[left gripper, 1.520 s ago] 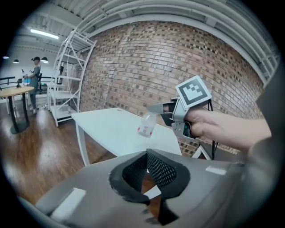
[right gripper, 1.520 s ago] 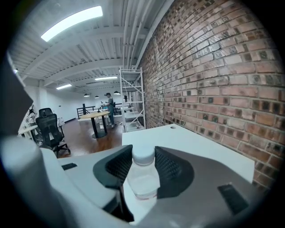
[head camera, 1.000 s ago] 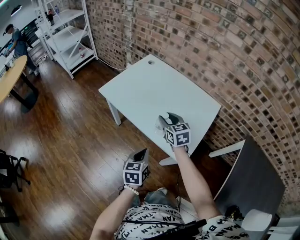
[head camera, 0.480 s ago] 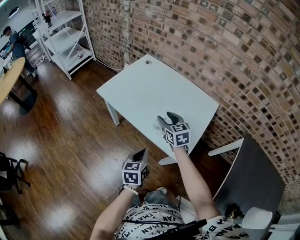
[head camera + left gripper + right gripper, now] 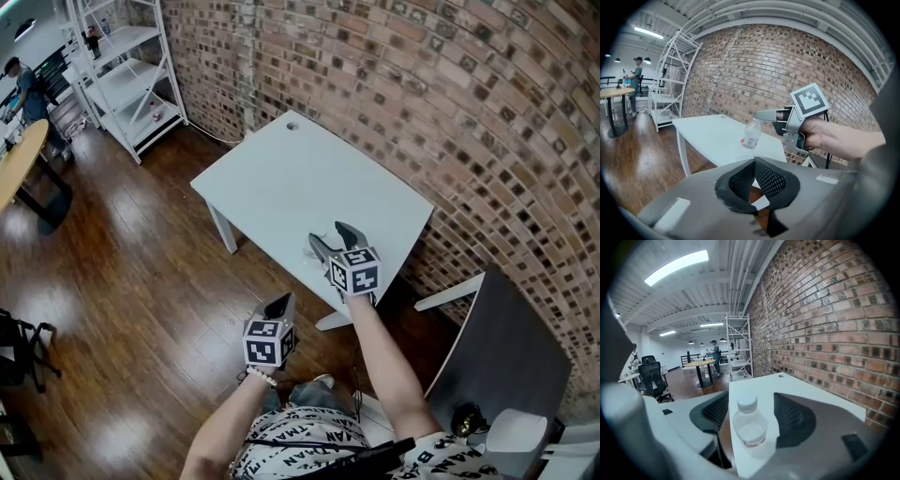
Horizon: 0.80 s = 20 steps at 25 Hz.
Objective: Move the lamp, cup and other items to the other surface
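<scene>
We are releasing the bottle (image 5: pixel 749 426) upright on the table (image 5: pixel 281 178); our right claw (image 5: pixel 328 236) has just been opening around it, pads clear. Left claw (image 5: pixel 757 171) hangs closed, empty. Next: back away cleanly.

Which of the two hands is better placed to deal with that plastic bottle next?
Right. The right gripper has just been opening its jaws, which stand either side of the plastic bottle on the white table. The left gripper hangs short of the table, over the floor.
</scene>
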### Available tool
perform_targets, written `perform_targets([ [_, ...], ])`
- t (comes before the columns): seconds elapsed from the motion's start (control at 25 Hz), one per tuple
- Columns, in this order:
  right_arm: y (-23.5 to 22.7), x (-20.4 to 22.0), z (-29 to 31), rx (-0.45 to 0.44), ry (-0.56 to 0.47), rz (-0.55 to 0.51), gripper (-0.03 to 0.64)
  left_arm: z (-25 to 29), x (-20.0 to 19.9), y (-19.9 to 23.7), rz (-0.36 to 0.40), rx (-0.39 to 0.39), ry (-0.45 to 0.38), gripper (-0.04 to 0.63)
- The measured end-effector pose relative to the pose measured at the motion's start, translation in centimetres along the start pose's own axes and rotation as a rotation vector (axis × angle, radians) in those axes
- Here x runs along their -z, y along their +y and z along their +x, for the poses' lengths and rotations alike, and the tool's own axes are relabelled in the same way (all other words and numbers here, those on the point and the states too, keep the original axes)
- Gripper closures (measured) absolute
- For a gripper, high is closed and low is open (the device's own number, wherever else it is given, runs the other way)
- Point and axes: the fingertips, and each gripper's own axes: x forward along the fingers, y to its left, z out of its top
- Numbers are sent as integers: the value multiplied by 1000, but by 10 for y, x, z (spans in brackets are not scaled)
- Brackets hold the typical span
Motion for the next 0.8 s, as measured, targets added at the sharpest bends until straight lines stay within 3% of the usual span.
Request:
perform_targets([
  [0.2,-3,3,-33,56,-24,48,302,-1,-14,-3,26,36,-16,595],
  [0.52,-8,55,-104,165,-35,217,302,0,-27,-27,87,122,-26,594],
  [0.8,-14,109,-183,340,-64,358,304,2,-8,-81,191,290,46,594],
])
